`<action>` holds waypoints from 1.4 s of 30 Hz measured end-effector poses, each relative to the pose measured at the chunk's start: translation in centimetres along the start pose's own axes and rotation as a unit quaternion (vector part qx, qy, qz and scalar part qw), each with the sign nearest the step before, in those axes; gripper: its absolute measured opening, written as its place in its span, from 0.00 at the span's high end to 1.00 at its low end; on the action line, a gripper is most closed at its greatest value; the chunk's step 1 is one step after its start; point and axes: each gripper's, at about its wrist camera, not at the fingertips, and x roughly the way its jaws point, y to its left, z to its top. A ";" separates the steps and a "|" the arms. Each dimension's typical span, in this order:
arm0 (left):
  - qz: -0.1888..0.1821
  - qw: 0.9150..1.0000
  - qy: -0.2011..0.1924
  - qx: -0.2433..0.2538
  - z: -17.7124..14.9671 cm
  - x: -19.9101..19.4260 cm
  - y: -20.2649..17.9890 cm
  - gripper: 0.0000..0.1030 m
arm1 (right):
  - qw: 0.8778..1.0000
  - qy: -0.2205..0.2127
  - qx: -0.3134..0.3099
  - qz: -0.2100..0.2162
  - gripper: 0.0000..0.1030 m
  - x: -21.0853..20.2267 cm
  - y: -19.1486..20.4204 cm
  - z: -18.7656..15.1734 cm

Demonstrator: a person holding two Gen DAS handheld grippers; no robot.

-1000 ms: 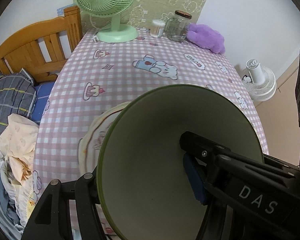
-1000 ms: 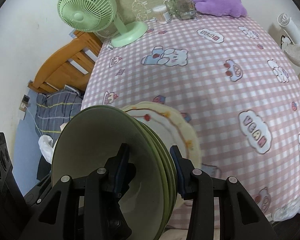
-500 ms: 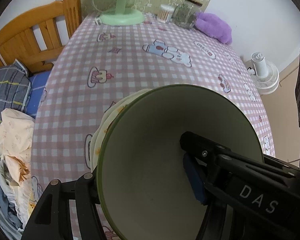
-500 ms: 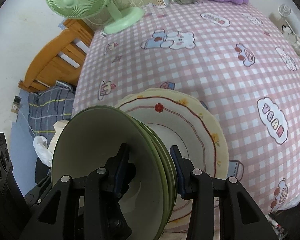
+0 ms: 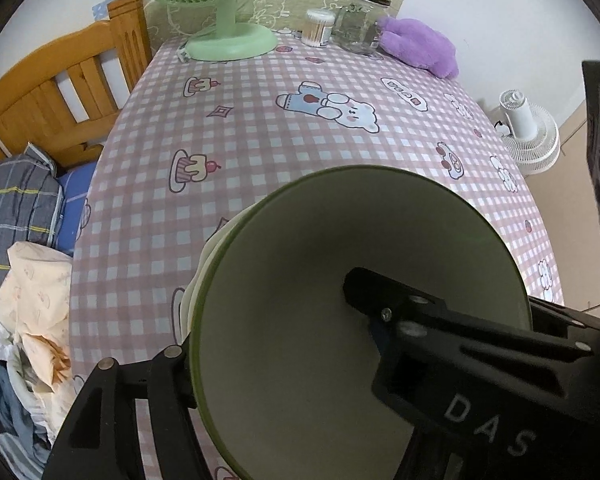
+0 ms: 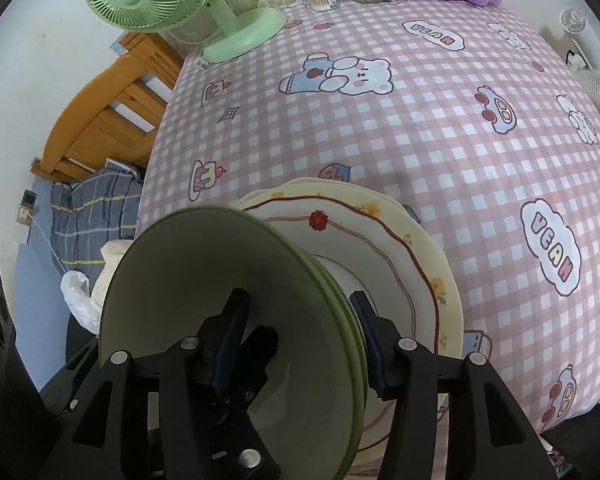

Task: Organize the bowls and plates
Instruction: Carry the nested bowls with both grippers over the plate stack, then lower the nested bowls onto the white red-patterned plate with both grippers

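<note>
Biggest risk: the green bowls [image 6: 228, 320], held on edge above the table [image 6: 440, 128] w/ only the rim pinched, could pivot or slip & crack onto the cream plates [image 6: 412, 240] lying flat just behind them. Both tongs are clamped on that rim: right gripper [image 6: 296, 332] w/ one finger inside, one outside; left gripper [image 5: 268, 320] likewise. Right view shows the plates' red-line pattern & stacked bowl rims; left view shows only a cream sliver [image 5: 216, 248], bowl blocks the rest. Green fan [image 5: 220, 8] & jar [image 5: 360, 20] sit well apart, so no issue.
</note>
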 end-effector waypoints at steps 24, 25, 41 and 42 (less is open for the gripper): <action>0.057 0.987 -0.146 -0.016 -1.3 -6.4 -2.6 0.16 | 0.986 -0.139 -0.014 -0.093 0.27 -8.3 -2.6 -2.5; 0.063 0.984 -0.163 -0.016 -1.5 -6.9 -2.8 0.15 | 0.985 -0.144 -0.016 -0.092 0.27 -8.7 -2.8 -2.6; 0.112 0.967 -0.221 -0.060 -6.6 -8.7 -8.9 0.02 | 0.969 -0.228 -0.075 -0.065 0.24 -13.9 -9.3 -6.3; 0.113 0.966 -0.222 -0.066 -6.9 -8.5 -9.2 0.02 | 0.968 -0.231 -0.077 -0.068 0.24 -14.0 -9.8 -6.7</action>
